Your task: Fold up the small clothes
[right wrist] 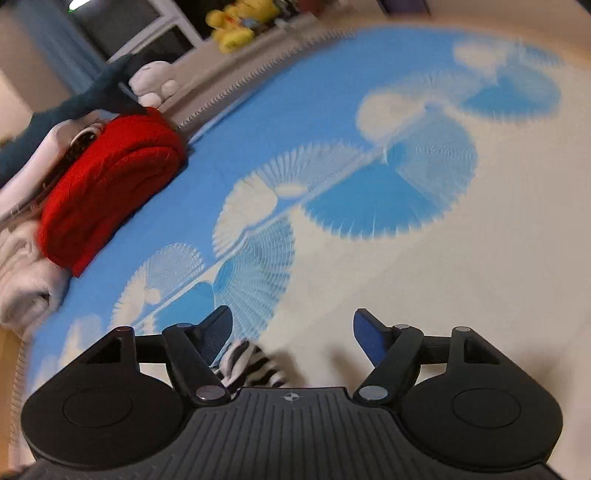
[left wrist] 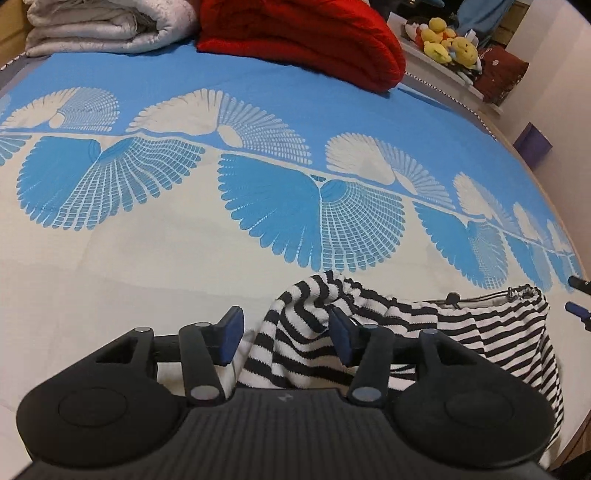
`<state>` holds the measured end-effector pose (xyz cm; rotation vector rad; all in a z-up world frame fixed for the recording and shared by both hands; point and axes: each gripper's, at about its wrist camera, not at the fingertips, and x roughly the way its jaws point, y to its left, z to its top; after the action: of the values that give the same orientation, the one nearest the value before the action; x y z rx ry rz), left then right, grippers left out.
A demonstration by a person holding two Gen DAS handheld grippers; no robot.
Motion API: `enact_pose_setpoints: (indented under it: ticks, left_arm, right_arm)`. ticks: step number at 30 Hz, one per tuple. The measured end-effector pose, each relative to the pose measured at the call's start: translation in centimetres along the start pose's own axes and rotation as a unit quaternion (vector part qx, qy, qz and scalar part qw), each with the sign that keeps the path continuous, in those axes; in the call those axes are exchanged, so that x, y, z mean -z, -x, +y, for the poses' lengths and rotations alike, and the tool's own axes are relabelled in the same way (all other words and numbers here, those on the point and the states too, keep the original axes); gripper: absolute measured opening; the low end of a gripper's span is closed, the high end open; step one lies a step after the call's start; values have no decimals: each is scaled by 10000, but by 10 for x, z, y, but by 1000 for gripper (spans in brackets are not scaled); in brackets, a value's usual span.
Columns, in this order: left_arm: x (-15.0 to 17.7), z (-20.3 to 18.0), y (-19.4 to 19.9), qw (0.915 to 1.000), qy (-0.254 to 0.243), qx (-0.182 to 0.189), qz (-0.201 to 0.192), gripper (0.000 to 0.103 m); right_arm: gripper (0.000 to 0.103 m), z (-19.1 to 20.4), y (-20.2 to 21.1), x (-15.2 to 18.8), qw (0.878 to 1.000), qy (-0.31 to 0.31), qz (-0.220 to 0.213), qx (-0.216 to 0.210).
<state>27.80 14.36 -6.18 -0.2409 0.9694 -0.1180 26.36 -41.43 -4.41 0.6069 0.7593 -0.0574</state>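
Note:
A small black-and-white striped garment [left wrist: 461, 332] with a drawstring waistband lies crumpled on the bedsheet [left wrist: 147, 266], near the bed's right edge in the left wrist view. My left gripper [left wrist: 286, 332] stands open just above it. A raised fold of the cloth sits between the fingers, against the right pad [left wrist: 340, 338], and is not pinched. My right gripper [right wrist: 291, 332] is open wide over the sheet [right wrist: 424, 277]. A corner of the striped garment [right wrist: 247, 363] lies by its left finger [right wrist: 216, 332], free of the pads. The right wrist view is blurred.
A folded red blanket [left wrist: 306, 37] and a folded white quilt [left wrist: 107, 26] lie at the far end of the bed. Yellow plush toys [left wrist: 450, 44] sit on a shelf beyond. The bed's edge [left wrist: 524, 155] curves down the right side. Blue fingertips [left wrist: 578, 312] show at the right border.

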Motion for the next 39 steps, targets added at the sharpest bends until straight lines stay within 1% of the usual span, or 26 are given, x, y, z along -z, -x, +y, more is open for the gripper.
enact_pose_setpoints:
  ticks: [2, 4, 6, 9, 11, 14, 17, 18, 19, 20, 21, 22, 23, 25, 26, 27, 28, 29, 30, 31, 32, 33, 34, 35, 37, 39]
  left_arm:
    - [-1, 0, -4, 10000, -39, -49, 34, 56]
    - [-2, 0, -7, 9999, -68, -89, 45, 56]
    - [-3, 2, -10, 9999, -55, -116, 54, 56]
    - [-6, 5, -14, 9999, 19, -128, 57, 56]
    - [-7, 5, -17, 9999, 4, -119, 76, 56]
    - [-6, -1, -24, 9995, -190, -169, 161, 56]
    - [-5, -8, -29, 9987, -408, -260, 179, 53]
    - [-5, -9, -30, 9985, -439, -271, 166, 44]
    - [-6, -9, -30, 9986, -442, -234, 168, 25]
    - [-6, -9, -30, 9988, -434, -190, 157, 15]
    - [-9, -8, -26, 9990, -414, -178, 59, 5]
    - [-11, -7, -22, 9990, -387, -192, -95, 4]
    - [-15, -3, -14, 9991, -244, -145, -323, 4]
    - [-22, 7, -3, 9978, 203, 125, -617, 4]
    - [-23, 11, 0, 9968, 333, 183, -703, 4]
    - [-23, 12, -3, 9972, 310, 102, -669, 4]
    - [-22, 10, -8, 9983, 229, -32, -537, 4]
    - [-18, 9, -20, 9994, 118, -236, -238, 4]
    - [-14, 9, -31, 9992, 56, -377, 77, 5]
    - [-9, 9, -43, 9978, 37, -495, 439, 11]
    - [-7, 10, -48, 9965, 67, -582, 593, 13]
    - [-7, 11, -45, 9965, 118, -621, 541, 19]
    - [-11, 12, -37, 9972, 213, -625, 355, 29]
    - [-14, 14, -23, 9980, 342, -534, 85, 32]
    - [-18, 14, -1, 9982, 442, -247, -312, 35]
    - [-16, 11, 16, 9980, 329, 2, -535, 35]
  right_arm:
    - [75, 3, -8, 2, 9992, 29, 252, -313]
    - [74, 14, -24, 10, 9952, 379, 755, -496]
    - [74, 29, -39, 22, 9879, 982, 1150, -347]
    - [74, 39, -51, 34, 9771, 1529, 1465, -217]
    - [74, 43, -55, 36, 9740, 1667, 1515, -245]
    - [74, 50, -59, 41, 9696, 1934, 1486, -186]
    - [74, 61, -62, 47, 9642, 2298, 1316, -138]
    - [74, 65, -61, 48, 9627, 2426, 1191, -100]
    - [72, 69, -61, 48, 9611, 2540, 1083, -84]
    - [68, 73, -62, 49, 9597, 2622, 1010, -92]
    - [47, 76, -63, 50, 9579, 2704, 954, -137]
    - [20, 79, -64, 51, 9561, 2768, 947, -195]
    - [12, 82, -65, 51, 9549, 2819, 908, -228]
    - [5, 87, -58, 45, 9604, 2741, 447, -226]
    - [5, 88, -53, 40, 9660, 2561, 251, -256]
    - [5, 87, -50, 34, 9718, 2340, 105, -262]
    - [5, 85, -51, 30, 9762, 2162, 71, -173]
    - [5, 83, -56, 29, 9783, 2063, 183, -54]
    - [6, 81, -65, 31, 9789, 1997, 413, 131]
    - [8, 79, -78, 35, 9769, 1968, 738, 388]
    - [10, 77, -88, 39, 9735, 1956, 1040, 566]
    - [18, 76, -94, 42, 9704, 1947, 1232, 720]
    - [27, 77, -95, 43, 9697, 1942, 1235, 822]
    - [30, 79, -92, 41, 9703, 1939, 1151, 881]
    - [43, 84, -80, 36, 9738, 1889, 901, 883]
    - [44, 84, -65, 30, 9775, 1823, 685, 809]
